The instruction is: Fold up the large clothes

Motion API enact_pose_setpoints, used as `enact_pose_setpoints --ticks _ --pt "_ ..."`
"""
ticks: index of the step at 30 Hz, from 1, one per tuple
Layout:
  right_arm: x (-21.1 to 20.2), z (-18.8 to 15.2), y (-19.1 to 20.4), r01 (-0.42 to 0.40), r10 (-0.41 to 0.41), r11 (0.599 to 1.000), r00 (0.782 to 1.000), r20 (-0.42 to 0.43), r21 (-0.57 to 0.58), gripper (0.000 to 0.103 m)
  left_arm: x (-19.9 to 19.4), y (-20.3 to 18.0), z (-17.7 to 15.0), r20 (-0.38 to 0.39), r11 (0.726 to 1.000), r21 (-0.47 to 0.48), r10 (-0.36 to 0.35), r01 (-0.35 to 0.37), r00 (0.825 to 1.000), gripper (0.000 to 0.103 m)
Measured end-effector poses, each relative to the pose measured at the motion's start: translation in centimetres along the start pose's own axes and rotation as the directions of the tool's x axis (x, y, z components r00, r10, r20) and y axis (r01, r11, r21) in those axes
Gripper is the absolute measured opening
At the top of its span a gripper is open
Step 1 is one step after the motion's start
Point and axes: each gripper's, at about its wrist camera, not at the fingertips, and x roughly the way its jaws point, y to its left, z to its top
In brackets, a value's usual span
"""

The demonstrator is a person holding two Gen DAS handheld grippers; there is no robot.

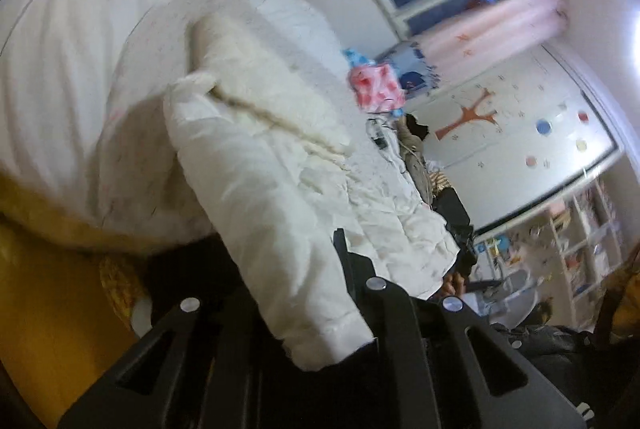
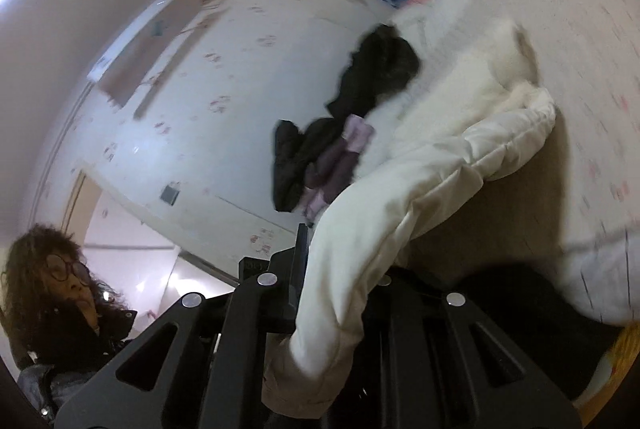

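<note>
A white puffy jacket [image 1: 260,149] lies spread on a bed with a pale sheet [image 1: 60,69]. One padded end of the jacket rises toward the left wrist camera. My left gripper [image 1: 314,261] is shut on that end; one black finger [image 1: 340,245] shows beside the fabric and the other is hidden under it. In the right wrist view the same jacket [image 2: 460,133] stretches from the bed down to my right gripper [image 2: 328,253], which is shut on a sleeve-like end. Its left finger [image 2: 302,241] presses the cloth; the other is covered.
Dark and purple clothes [image 2: 352,117] are piled on the bed beyond the jacket. A person [image 2: 60,293] stands at the lower left of the right wrist view. A pink patterned bundle [image 1: 376,85], a wall board [image 1: 520,133] and shelves [image 1: 580,249] lie past the bed.
</note>
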Motion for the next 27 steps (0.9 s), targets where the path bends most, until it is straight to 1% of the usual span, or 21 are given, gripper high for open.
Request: enact_pose_setpoints --ticks 2,4,6,7,9,12,13,14,15,16,17,18,19,20,22,23,25,26,27 --pt "1.0 0.2 -2.2 0.004 -0.003 0.999 1.000 -0.015 0.050 0.014 0.6 3.2 0.3 0.018 0.994 -0.107 -0.013 0.015 1.000 0.013" --pt "1.9 1.7 -3.0 -0.024 0.025 0.998 1.000 -0.015 0.057 0.014 1.0 3.7 1.6 0.053 0.991 -0.131 -0.028 0.035 0.998 0.013" --pt "3.4 4.7 -2.5 -0.062 0.062 0.998 0.998 0.000 0.022 0.014 1.4 1.8 5.2 0.107 0.995 -0.081 -0.041 0.050 0.993 0.013" --pt "4.3 7.0 -1.8 -0.081 0.081 0.997 0.997 0.012 -0.009 0.014 1.6 0.6 7.4 0.136 0.997 -0.048 -0.046 0.053 0.990 0.013" --pt "5.6 11.2 -1.0 -0.098 0.100 0.994 0.994 0.052 -0.046 0.014 1.9 -1.1 11.3 0.192 0.998 -0.013 -0.061 0.065 0.979 0.013" --pt "7.6 18.4 -1.1 -0.086 0.094 0.994 0.985 0.145 -0.063 0.014 3.2 -2.6 18.5 0.302 0.997 0.008 -0.074 0.075 0.950 0.013" --pt "8.2 20.3 -1.7 -0.081 0.090 0.995 0.983 0.162 -0.060 0.014 3.9 -2.7 20.5 0.331 0.998 0.015 -0.064 0.062 0.942 0.013" --pt "9.2 22.7 -2.7 -0.046 0.055 0.998 0.981 0.186 -0.048 0.014 5.3 -2.5 23.1 0.359 0.999 0.022 -0.043 0.038 0.932 0.013" --pt "10.0 24.3 -3.8 -0.025 0.030 0.999 0.980 0.196 -0.026 0.014 6.5 -2.0 24.9 0.378 1.000 0.016 -0.024 0.019 0.926 0.013" --pt "10.7 25.8 -5.1 -0.010 0.010 1.000 0.978 0.208 -0.001 0.014 7.8 -1.3 26.5 0.395 1.000 -0.007 -0.002 0.005 0.919 0.013" --pt "11.6 27.6 -7.1 0.022 -0.031 0.999 0.973 0.231 0.041 0.014 9.7 0.1 28.4 0.407 0.999 -0.046 0.021 -0.003 0.913 0.013" --pt "12.3 28.6 -8.6 0.043 -0.058 0.997 0.970 0.236 0.067 0.014 11.4 1.2 29.8 0.417 0.997 -0.069 0.045 -0.017 0.908 0.013" --pt "13.1 29.5 -10.2 0.070 -0.090 0.993 0.967 0.238 0.090 0.014 13.2 2.8 31.1 0.428 0.994 -0.098 0.083 -0.045 0.900 0.013" --pt "14.2 30.6 -12.4 0.112 -0.140 0.986 0.961 0.237 0.125 0.014 14.5 3.7 31.9 0.428 0.991 -0.114 0.113 -0.070 0.897 0.013" --pt "15.8 31.5 -15.8 0.166 -0.204 0.971 0.952 0.229 0.174 0.014 17.2 6.2 33.0 0.424 0.980 -0.157 0.182 -0.126 0.887 0.013" --pt "16.1 31.6 -17.3 0.193 -0.234 0.963 0.946 0.224 0.190 0.014 19.0 7.9 33.5 0.411 0.968 -0.177 0.238 -0.179 0.880 0.013" --pt "17.1 31.8 -20.9 0.234 -0.287 0.940 0.936 0.206 0.247 0.014 20.7 10.6 33.3 0.393 0.952 -0.202 0.296 -0.232 0.871 0.013" --pt "17.6 31.8 -22.4 0.260 -0.314 0.929 0.930 0.190 0.262 0.014 22.0 12.2 33.2 0.365 0.939 -0.223 0.330 -0.263 0.870 0.013" --pt "17.6 31.4 -23.6 0.269 -0.324 0.924 0.929 0.180 0.272 0.013 22.8 13.4 33.0 0.342 0.929 -0.234 0.354 -0.286 0.871 0.014"
